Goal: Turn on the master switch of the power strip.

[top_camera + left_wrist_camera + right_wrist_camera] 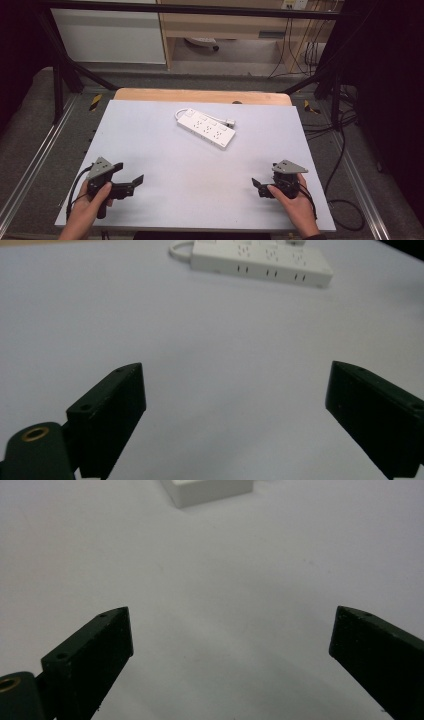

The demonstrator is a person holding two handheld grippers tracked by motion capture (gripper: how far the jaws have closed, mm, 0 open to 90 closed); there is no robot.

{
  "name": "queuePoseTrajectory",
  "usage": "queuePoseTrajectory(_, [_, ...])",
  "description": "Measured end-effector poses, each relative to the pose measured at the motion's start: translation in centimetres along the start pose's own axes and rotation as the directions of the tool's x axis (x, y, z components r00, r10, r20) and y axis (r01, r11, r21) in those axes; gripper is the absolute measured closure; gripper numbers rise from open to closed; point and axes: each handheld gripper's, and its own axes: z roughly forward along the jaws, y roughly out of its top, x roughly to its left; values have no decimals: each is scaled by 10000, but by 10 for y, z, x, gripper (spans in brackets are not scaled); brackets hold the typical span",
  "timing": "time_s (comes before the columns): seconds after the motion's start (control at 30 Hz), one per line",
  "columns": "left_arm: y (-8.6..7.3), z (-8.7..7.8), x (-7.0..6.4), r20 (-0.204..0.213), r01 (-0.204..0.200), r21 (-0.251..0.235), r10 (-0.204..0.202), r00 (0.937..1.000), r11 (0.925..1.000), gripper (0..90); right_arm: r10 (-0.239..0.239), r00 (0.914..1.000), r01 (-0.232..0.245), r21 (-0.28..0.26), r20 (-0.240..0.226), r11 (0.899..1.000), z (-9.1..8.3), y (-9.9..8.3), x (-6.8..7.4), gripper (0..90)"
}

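The white power strip (205,129) lies flat on the pale table (150,150), well ahead of and between the 2 tools, up-right of the left gripper (131,172) and up-left of the right gripper (261,181), both with jaws spread wide and holding nothing.

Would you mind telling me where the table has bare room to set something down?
Bare: the wide stretch between the left gripper, the right gripper and the power strip, plus the mat left of the strip. Crowded just at the far centre, where strip and cord lie.
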Motion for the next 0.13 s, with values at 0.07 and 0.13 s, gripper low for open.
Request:
queuePoseTrajectory(0.07, [-7,7,-2,29,-75,62,75,10000,10000,100,138,9998,-144,302,170,9994,5,-1,-3,38])
queuePoseTrajectory(0.13, [-11,11,-2,19,21,-12,-21,10000,10000,102,215,9992,-231,512,324,9984,10,-3,-6,35])
